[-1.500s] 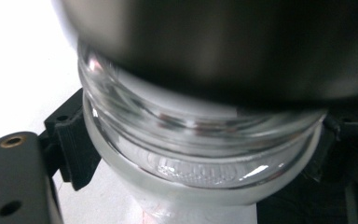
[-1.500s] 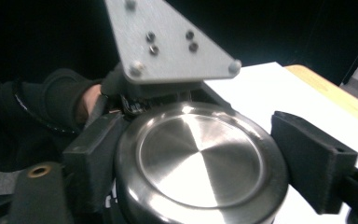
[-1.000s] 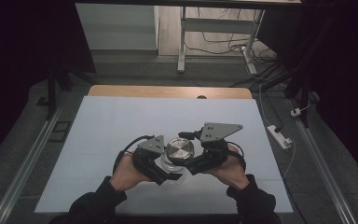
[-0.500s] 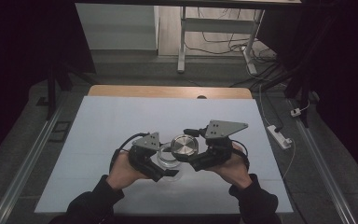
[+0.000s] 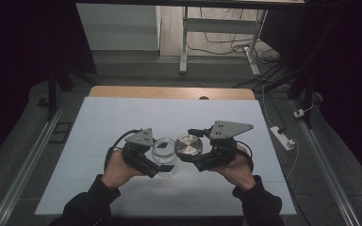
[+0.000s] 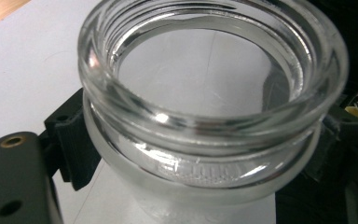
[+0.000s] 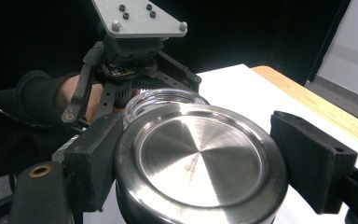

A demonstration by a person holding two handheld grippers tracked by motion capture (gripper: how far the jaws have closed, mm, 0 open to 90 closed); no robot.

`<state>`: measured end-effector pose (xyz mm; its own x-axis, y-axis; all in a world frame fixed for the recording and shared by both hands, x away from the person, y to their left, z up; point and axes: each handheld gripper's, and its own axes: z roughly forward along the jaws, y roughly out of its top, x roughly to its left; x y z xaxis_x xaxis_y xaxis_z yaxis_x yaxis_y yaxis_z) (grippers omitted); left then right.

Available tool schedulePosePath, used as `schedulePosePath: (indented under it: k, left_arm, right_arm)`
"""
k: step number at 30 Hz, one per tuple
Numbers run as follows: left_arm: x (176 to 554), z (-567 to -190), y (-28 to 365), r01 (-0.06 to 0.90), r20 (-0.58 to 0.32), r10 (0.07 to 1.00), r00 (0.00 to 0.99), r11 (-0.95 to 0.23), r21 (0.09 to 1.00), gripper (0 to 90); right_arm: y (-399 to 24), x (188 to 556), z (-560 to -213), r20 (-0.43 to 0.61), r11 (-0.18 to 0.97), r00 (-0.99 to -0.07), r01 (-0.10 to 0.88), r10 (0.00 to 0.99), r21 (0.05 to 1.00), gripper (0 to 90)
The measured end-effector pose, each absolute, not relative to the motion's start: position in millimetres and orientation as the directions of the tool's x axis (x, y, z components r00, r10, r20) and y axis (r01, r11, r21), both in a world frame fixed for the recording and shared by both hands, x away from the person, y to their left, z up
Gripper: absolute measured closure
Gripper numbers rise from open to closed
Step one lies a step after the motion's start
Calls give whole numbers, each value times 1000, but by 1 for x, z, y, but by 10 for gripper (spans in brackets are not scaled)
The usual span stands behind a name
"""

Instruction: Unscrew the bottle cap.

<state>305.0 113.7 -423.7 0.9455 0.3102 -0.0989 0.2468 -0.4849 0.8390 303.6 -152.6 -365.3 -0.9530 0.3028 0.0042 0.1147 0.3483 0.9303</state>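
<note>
The right gripper pinches a brushed metal lid by its rim, face up, held just clear of the jar's mouth. The left gripper is clamped around a clear glass jar below its threaded neck, with the open mouth pointing up. In the high view the lid sits at three o'clock of the jar, just beside it with their rims nearly touching, so the gap between the two is sideways. The jar's axis stands roughly upright, and the lid lies about level. Both hands work above the near middle of the pale tabletop, whose bare wooden edge shows at twelve o'clock. Beyond it lie a grey floor, loose cables and a dark room.
</note>
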Motion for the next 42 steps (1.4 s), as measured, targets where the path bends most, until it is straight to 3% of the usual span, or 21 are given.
schedulePosePath:
  k: [42]
  left_arm:
    - [321, -429, 136, 300, -81, 440, 894, -455, 838, 151]
  right_arm:
    - [-155, 286, -385, -1, 352, -961, 100, 275, 931, 193]
